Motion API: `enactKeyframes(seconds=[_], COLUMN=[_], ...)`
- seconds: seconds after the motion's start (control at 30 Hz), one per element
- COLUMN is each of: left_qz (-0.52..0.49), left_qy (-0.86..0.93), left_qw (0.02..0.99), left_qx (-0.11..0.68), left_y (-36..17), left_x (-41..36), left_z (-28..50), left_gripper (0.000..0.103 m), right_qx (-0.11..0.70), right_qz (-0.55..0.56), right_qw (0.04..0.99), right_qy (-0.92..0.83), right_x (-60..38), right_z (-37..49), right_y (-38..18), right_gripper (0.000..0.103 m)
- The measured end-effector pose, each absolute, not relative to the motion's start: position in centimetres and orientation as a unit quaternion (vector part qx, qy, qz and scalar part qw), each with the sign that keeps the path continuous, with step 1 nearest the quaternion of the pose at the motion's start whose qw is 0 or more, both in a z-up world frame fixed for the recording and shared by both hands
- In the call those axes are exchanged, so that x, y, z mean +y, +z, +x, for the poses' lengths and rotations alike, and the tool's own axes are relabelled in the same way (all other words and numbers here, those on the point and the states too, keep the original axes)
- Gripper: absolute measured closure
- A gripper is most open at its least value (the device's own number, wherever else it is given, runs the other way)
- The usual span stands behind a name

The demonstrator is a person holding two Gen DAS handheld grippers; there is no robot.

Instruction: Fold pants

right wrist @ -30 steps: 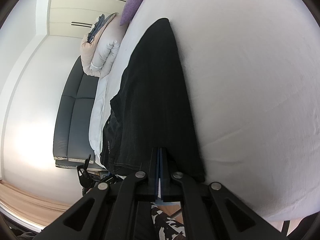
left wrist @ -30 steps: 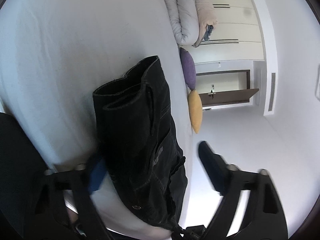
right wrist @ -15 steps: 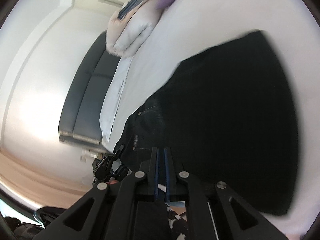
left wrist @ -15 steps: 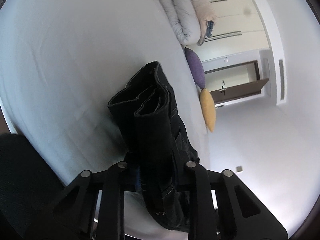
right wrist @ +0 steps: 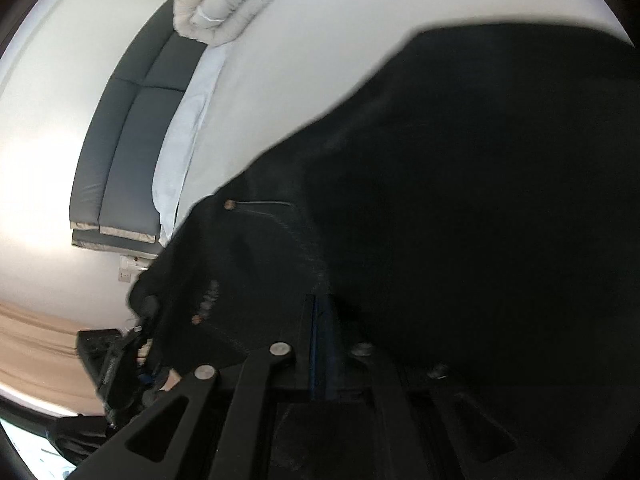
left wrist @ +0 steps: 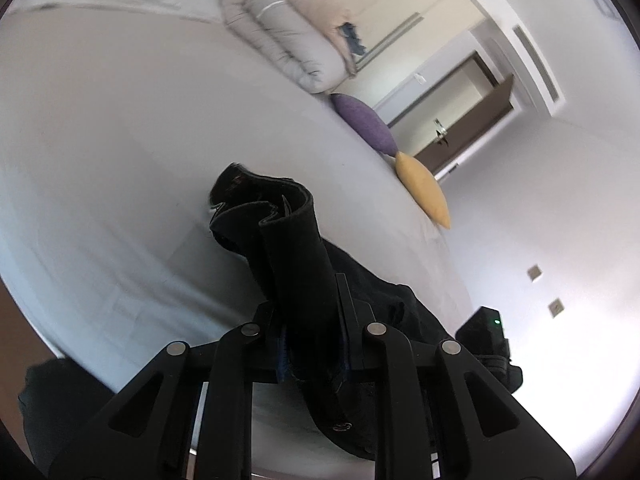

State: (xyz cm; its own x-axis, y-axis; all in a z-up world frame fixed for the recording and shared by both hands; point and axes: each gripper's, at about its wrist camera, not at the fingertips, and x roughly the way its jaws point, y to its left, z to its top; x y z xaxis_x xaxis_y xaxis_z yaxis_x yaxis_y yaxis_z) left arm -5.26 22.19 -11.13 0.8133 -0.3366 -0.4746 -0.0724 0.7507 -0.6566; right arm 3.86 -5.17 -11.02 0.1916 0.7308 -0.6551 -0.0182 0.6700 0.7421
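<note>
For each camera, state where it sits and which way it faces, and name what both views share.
Left wrist: on the left gripper, facing along its fingers across the white bed toward the pillows and doorway; jaws clamp the black pants.
Right wrist: on the right gripper, facing across the bed toward a dark sofa; pants fill the right side.
Shared: pants, bed, rolled duvet.

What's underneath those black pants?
Under the black pants lies a white bed sheet, bare around them. The left tongs pinch and lift one end. Whatever the fabric covers stays hidden.
</note>
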Motion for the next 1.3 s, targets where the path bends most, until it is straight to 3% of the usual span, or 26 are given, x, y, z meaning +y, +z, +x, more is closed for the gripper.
enactKeyframes(seconds=[0.23,0.33,0.37,0.4,0.43,0.47,0.6,0.77,1.03,1.3], left_qz=[-0.253,-0.208,-0.185,-0.166,-0.145,-0.116,-0.021,0.105,0.190,0.242], left_qy=[-0.104,-0.123,-0.134,-0.143,-0.155,-0.171,-0.216,-0.239,-0.226,-0.237], left_qw=[0.919,0.929,0.933,0.935,0.936,0.937,0.929,0.908,0.905,0.896], left_qx=[0.283,0.280,0.278,0.278,0.280,0.282,0.298,0.328,0.307,0.287], left_y=[-6.9,-5.1,-4.5,-4.1,-3.8,-3.6,-4.9,-9.2,-10.2,-11.3], left_x=[16.7,13.5,12.0,10.6,8.9,6.7,-1.0,-9.0,-12.6,-13.9], left_z=[-3.3,-2.5,-2.3,-2.1,-1.7,-1.4,-0.9,-1.8,-2.1,-3.9], left_gripper=[0.086,0.086,0.086,0.086,0.086,0.086,0.086,0.088,0.088,0.088], right_qx=[0.561,0.553,0.543,0.527,0.501,0.485,0.439,0.440,0.452,0.474], right_qz=[0.268,0.311,0.333,0.355,0.387,0.405,0.473,0.479,0.437,0.372], right_qw=[0.740,0.725,0.721,0.719,0.717,0.717,0.705,0.704,0.725,0.741], right_qy=[0.256,0.266,0.273,0.281,0.291,0.294,0.293,0.285,0.281,0.296], right_x=[-4.5,-6.0,-7.1,-8.3,-10.1,-11.4,-17.8,-21.4,-19.9,-16.1], right_z=[3.2,2.6,2.2,1.7,1.1,0.6,-1.0,-2.7,-3.5,-2.1], right_y=[-11.0,-10.5,-10.2,-9.8,-9.1,-8.8,-8.3,-9.3,-8.7,-6.6], right_gripper=[0.103,0.099,0.079,0.066,0.044,0.032,0.028,0.024,0.012,0.012])
